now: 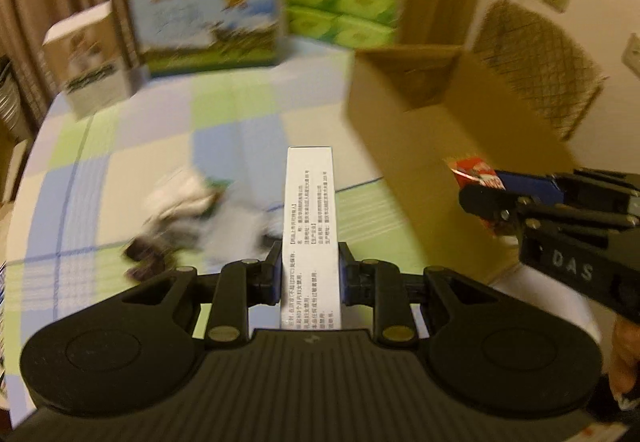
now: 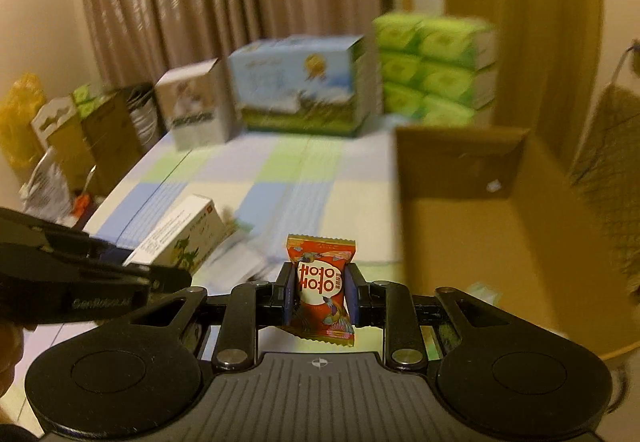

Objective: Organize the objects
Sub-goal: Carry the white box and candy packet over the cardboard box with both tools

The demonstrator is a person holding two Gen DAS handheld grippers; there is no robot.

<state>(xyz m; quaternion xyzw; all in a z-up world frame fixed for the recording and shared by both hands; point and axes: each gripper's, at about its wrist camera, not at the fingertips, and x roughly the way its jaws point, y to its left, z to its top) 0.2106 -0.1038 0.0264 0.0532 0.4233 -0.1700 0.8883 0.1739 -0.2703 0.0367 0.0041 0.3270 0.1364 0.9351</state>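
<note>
My left gripper (image 1: 308, 272) is shut on a long white medicine box (image 1: 310, 217) with printed text, held above the checked tablecloth. That box also shows in the right wrist view (image 2: 180, 234). My right gripper (image 2: 320, 292) is shut on a red candy packet (image 2: 322, 290), held upright beside the open cardboard box (image 2: 472, 226). In the left wrist view the right gripper (image 1: 480, 197) holds the candy packet (image 1: 474, 171) against the cardboard box's near side (image 1: 400, 145). A blurred pile of small packets (image 1: 184, 205) lies on the cloth.
A blue printed carton (image 2: 300, 85), a white and brown carton (image 2: 196, 105) and a stack of green tissue packs (image 2: 436, 69) stand at the table's far edge. A wicker chair back (image 1: 540, 65) is behind the cardboard box. Bags and boxes (image 2: 60, 145) sit left of the table.
</note>
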